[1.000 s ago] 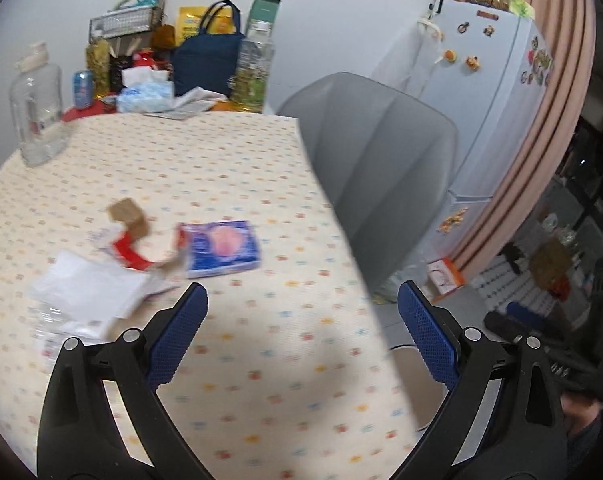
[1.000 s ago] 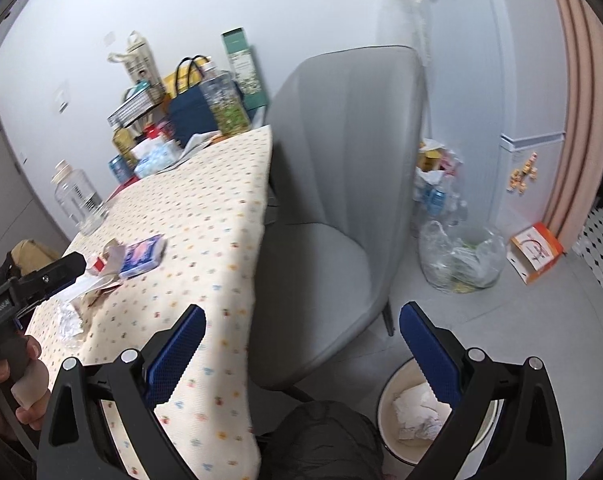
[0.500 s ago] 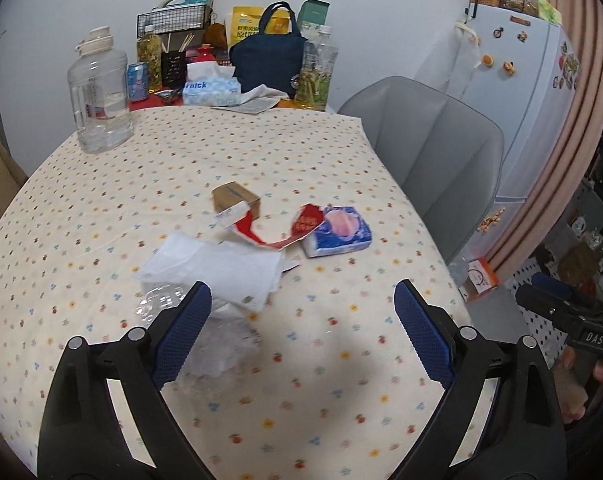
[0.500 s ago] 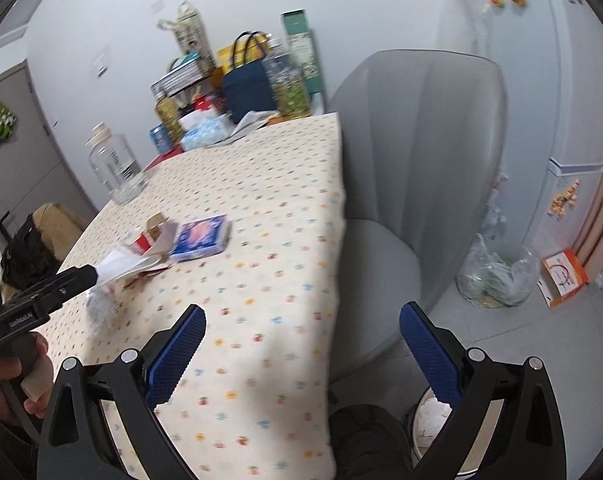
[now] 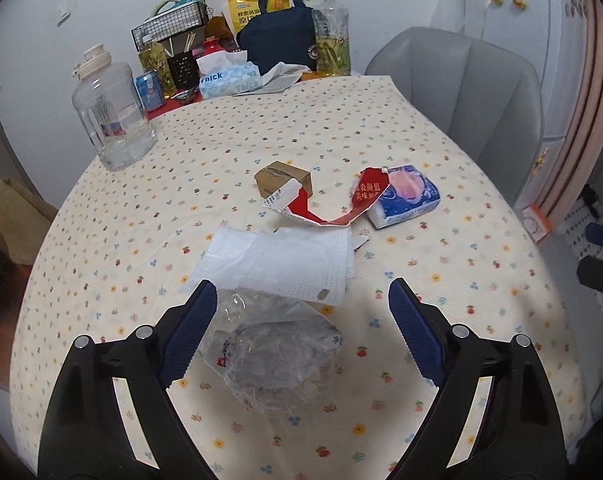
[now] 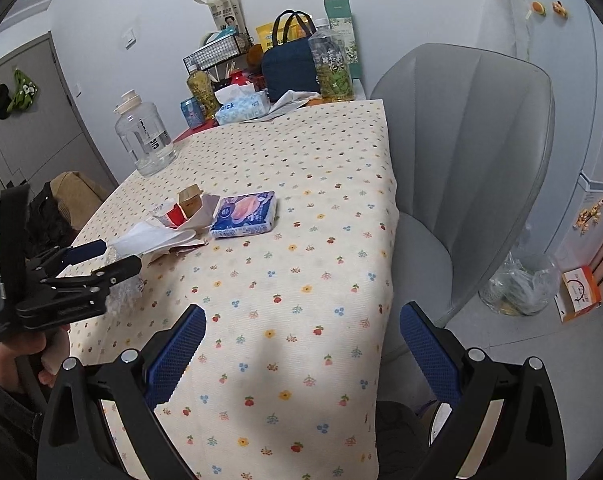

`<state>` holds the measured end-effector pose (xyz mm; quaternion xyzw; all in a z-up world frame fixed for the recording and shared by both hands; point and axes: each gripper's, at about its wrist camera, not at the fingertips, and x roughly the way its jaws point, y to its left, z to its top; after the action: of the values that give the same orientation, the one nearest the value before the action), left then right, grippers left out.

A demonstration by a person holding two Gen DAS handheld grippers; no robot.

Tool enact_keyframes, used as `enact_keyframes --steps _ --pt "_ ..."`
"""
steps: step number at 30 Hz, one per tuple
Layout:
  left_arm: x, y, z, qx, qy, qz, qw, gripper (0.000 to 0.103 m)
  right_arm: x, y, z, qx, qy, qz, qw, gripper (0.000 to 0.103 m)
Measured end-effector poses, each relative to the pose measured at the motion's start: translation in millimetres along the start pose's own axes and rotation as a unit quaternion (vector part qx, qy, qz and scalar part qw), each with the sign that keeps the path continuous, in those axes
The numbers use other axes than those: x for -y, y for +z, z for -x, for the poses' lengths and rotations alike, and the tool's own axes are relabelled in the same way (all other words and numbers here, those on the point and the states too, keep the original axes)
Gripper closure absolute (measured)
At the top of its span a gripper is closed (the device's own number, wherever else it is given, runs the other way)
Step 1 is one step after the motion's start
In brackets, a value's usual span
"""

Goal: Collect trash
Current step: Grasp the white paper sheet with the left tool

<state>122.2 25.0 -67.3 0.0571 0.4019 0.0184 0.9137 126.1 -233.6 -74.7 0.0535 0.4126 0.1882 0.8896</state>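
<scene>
A pile of trash lies mid-table: a crumpled clear plastic bag (image 5: 277, 352), white tissue paper (image 5: 277, 264), a torn red-and-white wrapper (image 5: 325, 208), a small brown box (image 5: 283, 178) and a blue tissue pack (image 5: 405, 196). My left gripper (image 5: 301, 296) hangs just over the plastic bag. Its jaws are closing with the bag between them, and the pads do not press on it. The right wrist view shows that left gripper (image 6: 109, 258) at the pile's near end. My right gripper (image 6: 301, 314) is open over the flowered tablecloth (image 6: 301, 264) near its front edge, holding nothing.
A clear water jug (image 5: 113, 116), a tissue box (image 5: 229, 78), a navy bag (image 5: 277, 36) and bottles crowd the table's far end. A grey chair (image 6: 461, 152) stands at the table's right side. On the floor beyond it lie a plastic bag (image 6: 517, 288) and an orange box (image 6: 579, 294).
The left view swung from the table's right edge onto the trash pile and came down over the clear plastic bag. The right view turned from the chair and floor toward the table.
</scene>
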Motion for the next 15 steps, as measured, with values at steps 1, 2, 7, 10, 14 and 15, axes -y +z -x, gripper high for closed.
enact_keyframes --steps 1,2,7,10,14,15 --pt "0.1 1.0 -2.3 -0.002 0.005 -0.004 1.0000 0.016 2.2 -0.4 0.0 0.000 -0.001 -0.003 1.000 0.008" --pt "1.3 1.9 -4.9 -0.003 0.013 -0.011 0.9998 0.016 3.9 -0.7 0.4 -0.001 -0.001 -0.005 1.000 0.008" --pt "6.5 7.4 -14.8 -0.009 0.033 -0.036 0.9988 0.027 13.4 -2.4 -0.3 -0.001 -0.004 -0.016 1.000 0.008" --pt "1.3 11.8 -13.5 -0.007 0.039 -0.029 0.9988 0.056 16.0 -1.7 -0.1 0.002 -0.007 -0.018 1.000 0.008" --pt "-12.7 15.0 -6.5 -0.006 0.009 0.006 0.9999 0.087 16.2 1.4 0.4 0.005 -0.007 -0.013 1.000 0.008" --pt "-15.0 14.8 -3.9 -0.003 0.005 0.011 0.9999 0.090 15.8 2.0 -0.1 0.005 -0.006 -0.013 1.000 0.008"
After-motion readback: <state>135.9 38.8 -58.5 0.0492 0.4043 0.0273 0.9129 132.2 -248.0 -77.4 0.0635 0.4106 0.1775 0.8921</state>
